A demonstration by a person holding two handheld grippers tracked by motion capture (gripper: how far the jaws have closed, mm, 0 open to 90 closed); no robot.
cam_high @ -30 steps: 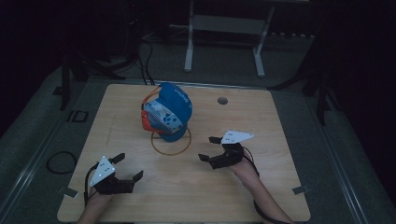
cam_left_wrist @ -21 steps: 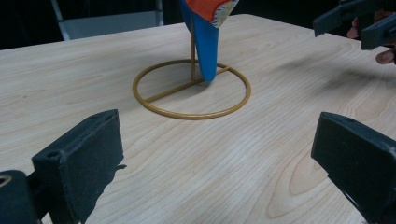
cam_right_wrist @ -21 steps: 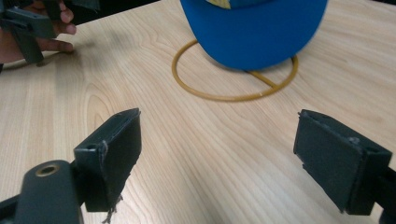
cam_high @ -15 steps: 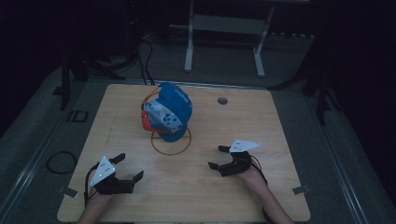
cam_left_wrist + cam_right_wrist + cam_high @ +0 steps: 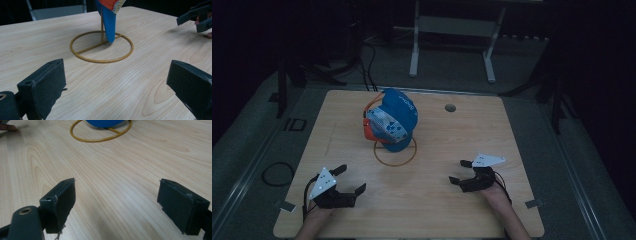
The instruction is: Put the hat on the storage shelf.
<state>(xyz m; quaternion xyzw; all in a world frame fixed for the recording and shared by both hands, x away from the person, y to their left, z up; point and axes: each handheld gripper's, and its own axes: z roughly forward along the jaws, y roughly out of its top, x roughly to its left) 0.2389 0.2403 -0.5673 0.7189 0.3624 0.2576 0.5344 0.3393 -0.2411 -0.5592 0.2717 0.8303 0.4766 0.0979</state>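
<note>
A blue cap [image 5: 393, 120] with an orange and patterned part hangs on a yellow wire stand whose ring base [image 5: 395, 153] rests on the middle of the wooden table [image 5: 452, 210]. In the left gripper view the ring base [image 5: 101, 47] and the cap's blue tip [image 5: 109, 22] lie ahead. My left gripper [image 5: 350, 179] [image 5: 116, 87] stands open near the front left, empty. My right gripper [image 5: 459, 172] [image 5: 116, 207] stands open at the front right, empty, with the ring base [image 5: 100, 135] and cap edge [image 5: 105, 122] farther off.
A round hole [image 5: 450, 107] sits in the table near its far edge. The right gripper's jaws [image 5: 197, 17] appear at the upper right of the left gripper view. A metal stand frame [image 5: 452, 35] and cables [image 5: 367, 60] lie on the floor beyond the table.
My right gripper has drawn back toward the front edge and to the right, away from the stand. The left gripper and the cap have not moved.
</note>
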